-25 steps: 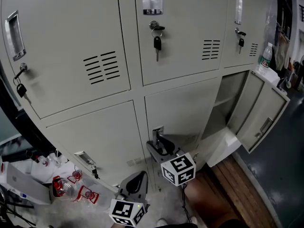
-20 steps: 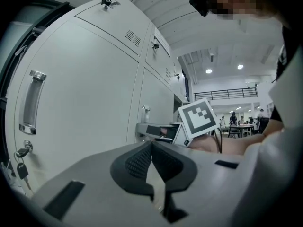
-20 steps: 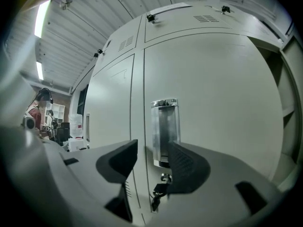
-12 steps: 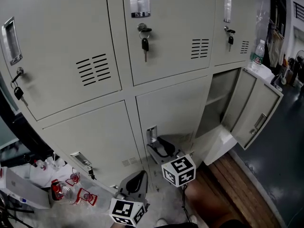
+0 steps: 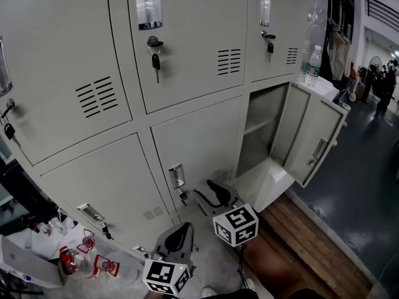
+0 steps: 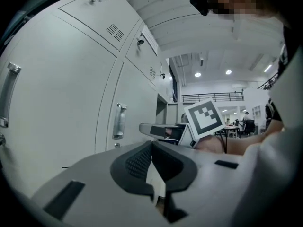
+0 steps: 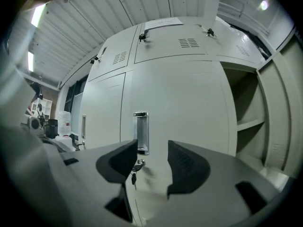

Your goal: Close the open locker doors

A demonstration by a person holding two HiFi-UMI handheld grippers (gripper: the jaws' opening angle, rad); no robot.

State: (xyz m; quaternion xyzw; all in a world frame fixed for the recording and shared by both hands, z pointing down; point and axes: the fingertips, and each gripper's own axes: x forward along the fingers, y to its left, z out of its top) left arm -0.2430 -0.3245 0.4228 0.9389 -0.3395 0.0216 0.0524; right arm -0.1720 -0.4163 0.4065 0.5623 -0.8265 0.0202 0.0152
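Head view shows the open locker door swung wide, the right gripper well left of it and the left gripper farther left. Left gripper view: jaws meet at their tips, empty. Right gripper view: jaws spread wide and empty, facing a shut door's handle left of the open door.

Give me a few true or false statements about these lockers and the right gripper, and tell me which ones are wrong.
1. The bottom right locker door stands open. True.
2. The right gripper is clamped on a door handle. False: its jaws are apart with nothing between them; the handle lies beyond them.
3. A key hangs from the lock of the upper middle locker. True.
4. The bottom middle locker door is ajar. False: it is shut.
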